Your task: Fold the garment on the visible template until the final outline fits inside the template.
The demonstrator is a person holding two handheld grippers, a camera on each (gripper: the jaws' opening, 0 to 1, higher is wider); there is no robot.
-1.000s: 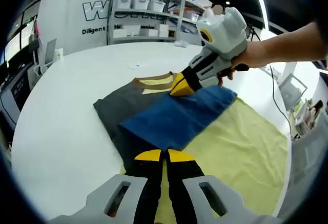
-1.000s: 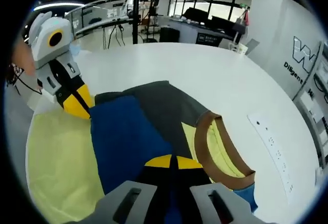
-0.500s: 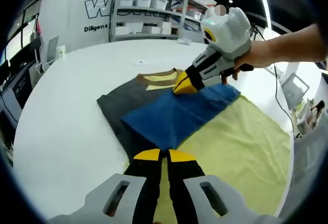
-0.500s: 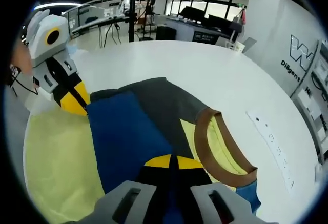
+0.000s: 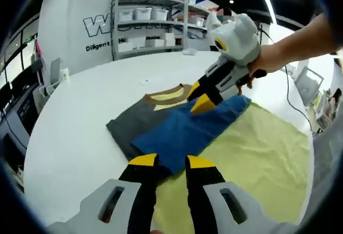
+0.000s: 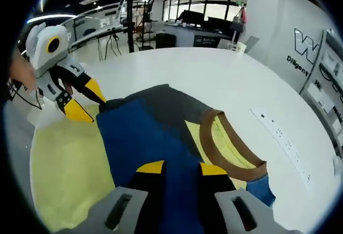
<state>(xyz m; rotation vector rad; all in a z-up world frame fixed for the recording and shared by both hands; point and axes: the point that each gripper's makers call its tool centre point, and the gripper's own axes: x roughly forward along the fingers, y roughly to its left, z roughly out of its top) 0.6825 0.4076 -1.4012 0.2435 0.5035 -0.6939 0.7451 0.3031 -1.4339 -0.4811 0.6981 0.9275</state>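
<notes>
Folded garment [image 5: 177, 129] lying on a round white table [image 5: 80, 116], with both grippers parted and nothing held.

In the left gripper view, the left gripper [image 5: 171, 163] is seen at 6 o'clock with its yellow-tipped jaws spread apart, just short of the near edge of the blue fold, which lies over the grey part and the brown collar [image 5: 163, 91]. A pale yellow template [image 5: 252, 159] is spread out toward 4 o'clock. The right gripper [image 5: 202, 96], carried by a hand [image 5: 265, 62] from 2 o'clock, is shown with its jaws apart above the garment's far edge. In the right gripper view, the right gripper [image 6: 181, 168] has its jaws open over the blue cloth, and the left gripper [image 6: 86, 101] is seen at 9 o'clock, also open.
</notes>
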